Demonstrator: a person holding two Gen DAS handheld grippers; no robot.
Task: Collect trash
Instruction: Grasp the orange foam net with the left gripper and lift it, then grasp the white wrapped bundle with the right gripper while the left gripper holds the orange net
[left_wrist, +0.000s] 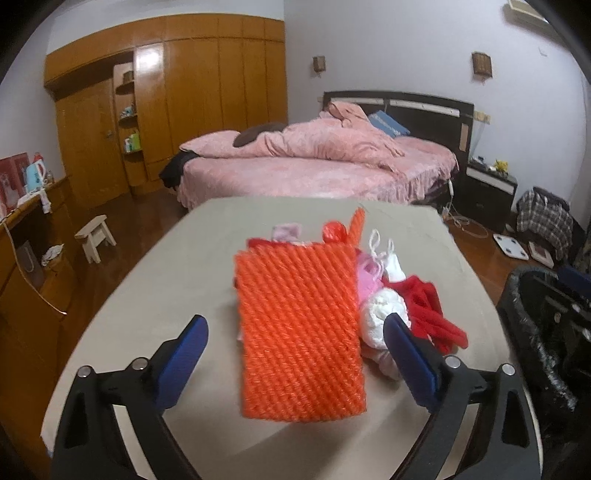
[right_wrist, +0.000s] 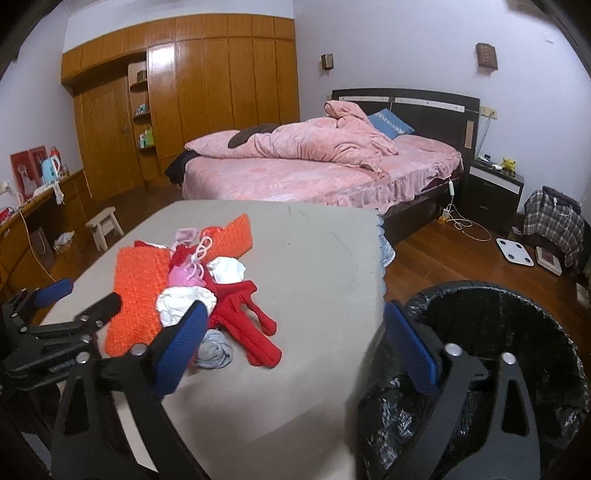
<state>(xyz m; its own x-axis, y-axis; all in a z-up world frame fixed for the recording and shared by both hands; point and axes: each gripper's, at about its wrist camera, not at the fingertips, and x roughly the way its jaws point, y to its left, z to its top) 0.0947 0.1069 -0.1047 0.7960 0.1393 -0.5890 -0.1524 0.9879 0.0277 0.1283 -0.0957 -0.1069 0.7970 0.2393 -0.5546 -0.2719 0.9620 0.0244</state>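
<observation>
Trash pile (right_wrist: 207, 280) on the counter (right_wrist: 314, 258), left of the bin (right_wrist: 498, 332): orange foam net (left_wrist: 299, 332) lies lengthwise straight ahead between your released left tool (left_wrist: 295, 343), nearer than your empty, spread right tool (right_wrist: 295, 328).

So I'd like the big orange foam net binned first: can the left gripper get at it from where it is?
Probably yes. The left gripper is open, its fingers either side of the orange net, which lies on top of the pile on the table with nothing over it.
</observation>
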